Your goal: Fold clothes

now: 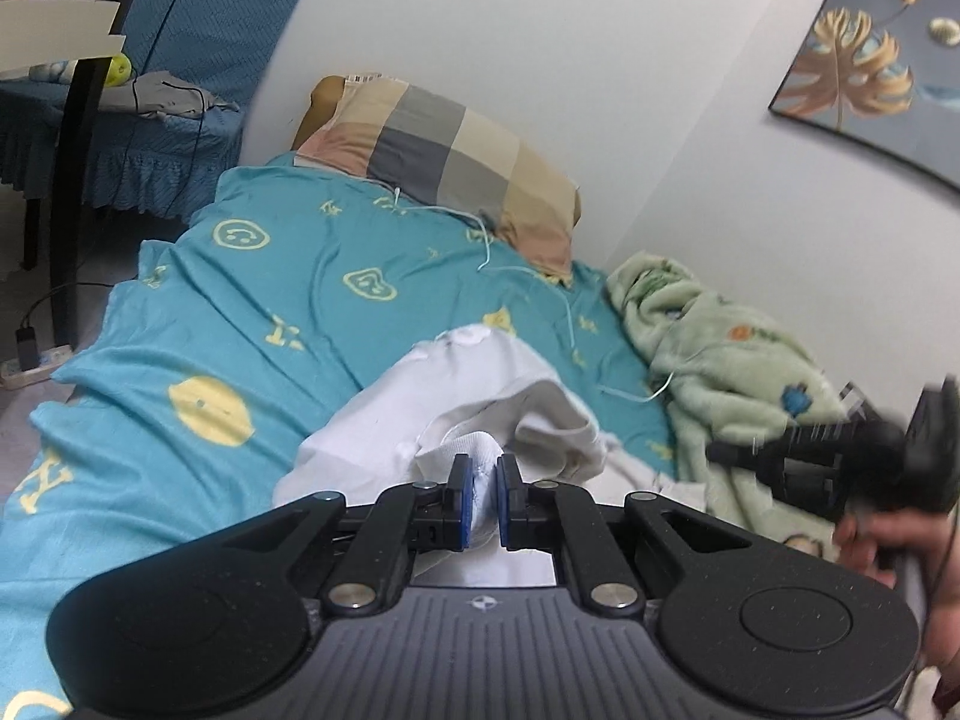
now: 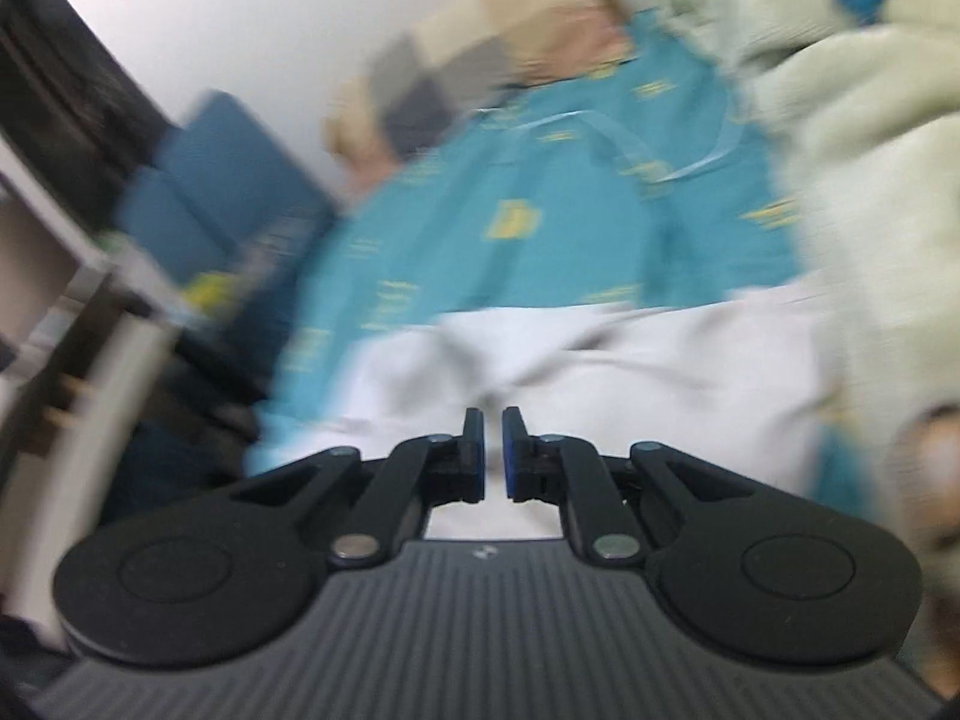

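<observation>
Left wrist: your left gripper pinches a fold of the white garment, bunched on the teal sheet. Right wrist, blurred: right gripper nearly closed, empty, above the garment.

A white garment lies crumpled on the teal sheet, near its foot end, well apart from the pillow. One ribbed edge is bunched upward into a raised fold; the rest spreads flat beside the green blanket.
</observation>
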Available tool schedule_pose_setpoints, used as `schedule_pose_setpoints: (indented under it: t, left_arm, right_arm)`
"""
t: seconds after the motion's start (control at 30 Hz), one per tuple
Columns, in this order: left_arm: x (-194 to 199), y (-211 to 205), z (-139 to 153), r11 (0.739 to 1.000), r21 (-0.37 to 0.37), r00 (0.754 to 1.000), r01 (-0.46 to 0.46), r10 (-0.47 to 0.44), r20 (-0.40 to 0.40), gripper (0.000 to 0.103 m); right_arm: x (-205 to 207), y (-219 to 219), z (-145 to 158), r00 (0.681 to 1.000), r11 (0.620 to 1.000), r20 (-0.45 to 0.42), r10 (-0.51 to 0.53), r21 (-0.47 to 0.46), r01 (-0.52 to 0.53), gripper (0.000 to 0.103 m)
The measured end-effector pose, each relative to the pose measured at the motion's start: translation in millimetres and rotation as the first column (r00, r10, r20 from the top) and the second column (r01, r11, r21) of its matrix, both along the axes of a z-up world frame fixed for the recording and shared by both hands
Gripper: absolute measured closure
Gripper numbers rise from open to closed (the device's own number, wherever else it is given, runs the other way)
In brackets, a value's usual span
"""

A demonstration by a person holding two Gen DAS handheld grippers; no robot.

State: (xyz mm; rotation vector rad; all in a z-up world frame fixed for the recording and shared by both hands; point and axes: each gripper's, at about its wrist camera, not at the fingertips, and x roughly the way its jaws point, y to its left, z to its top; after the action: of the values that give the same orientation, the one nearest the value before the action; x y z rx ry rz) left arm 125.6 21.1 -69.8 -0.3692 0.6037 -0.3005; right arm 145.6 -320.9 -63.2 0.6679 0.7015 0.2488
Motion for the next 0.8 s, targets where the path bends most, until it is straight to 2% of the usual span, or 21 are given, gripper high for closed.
schedule_pose_setpoints:
  t: [0.13, 0.23, 0.27, 0.3, 0.37, 0.4, 0.53, 0.73, 0.8]
  left_arm:
    - [-3.2, 0.7, -5.9, 1.0, 0.019, 1.0, -0.016, 0.016, -0.012, 0.094]
    - [-0.8, -0.6, -9.0, 0.999, 0.039, 1.0, -0.021, 0.022, -0.014, 0.094]
    - [0.3, -1.5, -10.2, 0.999, 0.044, 1.0, -0.023, 0.024, -0.015, 0.094]
    - [1.3, -2.2, -11.6, 0.998, 0.049, 1.0, -0.026, 0.027, -0.016, 0.094]
    - [2.7, -3.0, -13.3, 0.998, 0.058, 0.999, -0.033, 0.034, -0.02, 0.094]
    - [3.8, -2.8, -14.2, 0.998, 0.061, 0.999, -0.036, 0.037, -0.022, 0.094]
    - [4.1, 0.2, -16.4, 0.996, 0.068, 0.998, -0.051, 0.053, -0.027, 0.094]
    - [1.4, 2.5, -17.2, 0.993, 0.092, 0.996, -0.069, 0.073, -0.041, 0.094]
    - [1.7, 3.0, -17.0, 0.992, 0.1, 0.996, -0.08, 0.084, -0.04, 0.094]
  right_arm:
    - [19.7, 21.3, -17.0, 0.997, 0.984, -0.033, 0.07, 0.166, -0.063, 0.092]
    - [30.1, 27.2, -36.5, 0.989, 0.951, -0.116, 0.095, 0.303, -0.056, 0.089]
    - [30.5, 26.5, -40.6, 0.986, 0.938, -0.134, 0.096, 0.343, -0.045, 0.077]
    - [28.8, 25.9, -42.0, 0.985, 0.927, -0.14, 0.098, 0.373, -0.039, 0.059]
    - [29.4, 30.2, -44.7, 0.984, 0.906, -0.145, 0.106, 0.421, -0.036, 0.038]
    - [29.4, 32.0, -46.0, 0.982, 0.896, -0.15, 0.113, 0.443, -0.035, 0.035]
    - [34.5, 41.6, -58.3, 0.97, 0.855, -0.2, 0.136, 0.519, -0.013, 0.035]
    - [47.9, 57.5, -78.1, 0.955, 0.853, -0.257, 0.152, 0.522, 0.005, 0.036]
    - [49.3, 60.8, -75.8, 0.954, 0.87, -0.255, 0.161, 0.493, -0.015, 0.036]
